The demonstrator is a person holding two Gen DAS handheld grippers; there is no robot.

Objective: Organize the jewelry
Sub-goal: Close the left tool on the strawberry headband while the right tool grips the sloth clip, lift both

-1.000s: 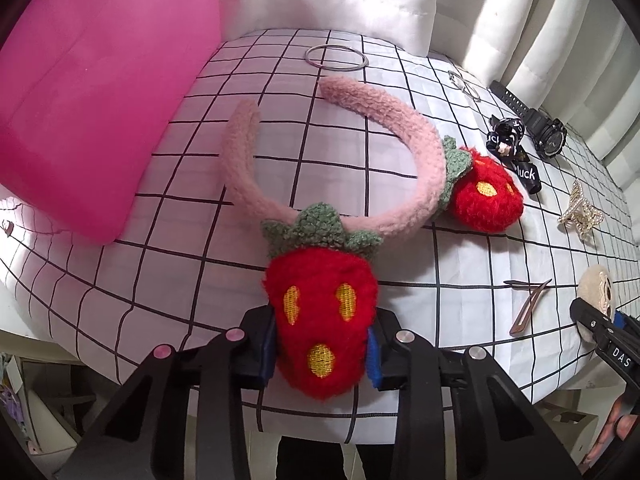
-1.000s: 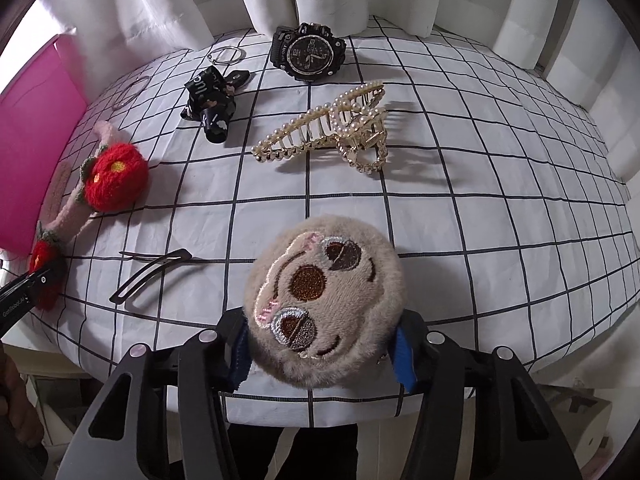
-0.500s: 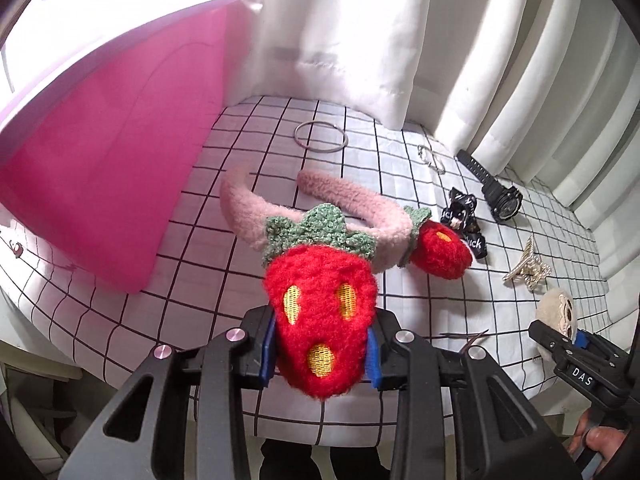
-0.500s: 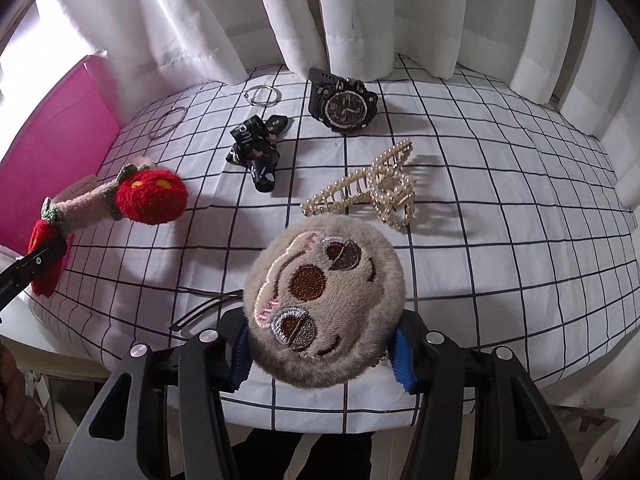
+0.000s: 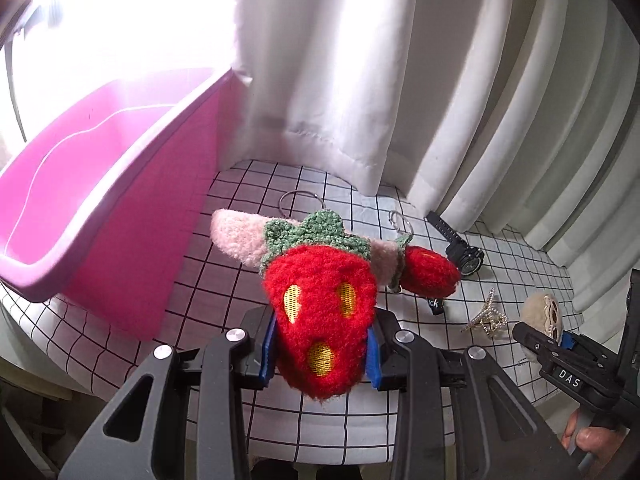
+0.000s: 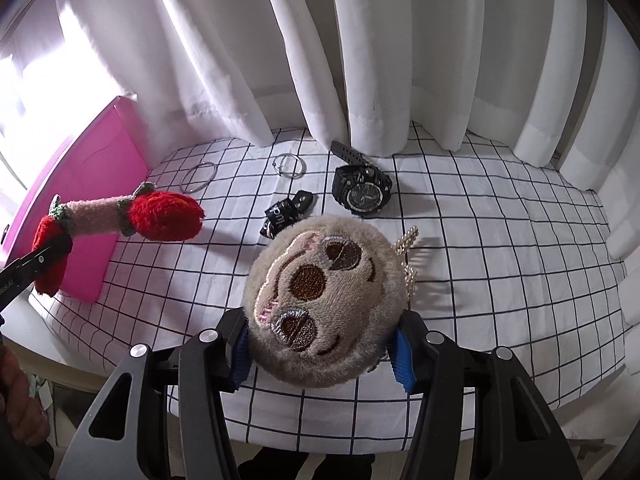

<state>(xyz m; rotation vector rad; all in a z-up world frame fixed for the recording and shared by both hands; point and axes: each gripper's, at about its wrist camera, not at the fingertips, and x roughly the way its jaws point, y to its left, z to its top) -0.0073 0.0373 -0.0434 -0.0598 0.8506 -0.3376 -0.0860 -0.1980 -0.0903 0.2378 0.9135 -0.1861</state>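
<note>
Clearly the left gripper [image 5: 322,354] pinches the strawberry headband [image 5: 320,312]; the right gripper [image 6: 324,350] clamps a seemingly plush face [image 6: 324,300].

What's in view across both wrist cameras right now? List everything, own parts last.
strawberry headband: 1, pink band, red berries, held off the table
sloth plush clip: 1, beige, held off the table
bin: 1, pink, table's left end
watch: 1, black, back centre
pearl claw clip: 1, gold, behind the plush
bow clip: 1, black, left of watch
rings: 2, silver, back of table
tablecloth: 1, white, black grid
curtain: white, behind
left gripper: shut on headband
right gripper: shut on plush
</note>
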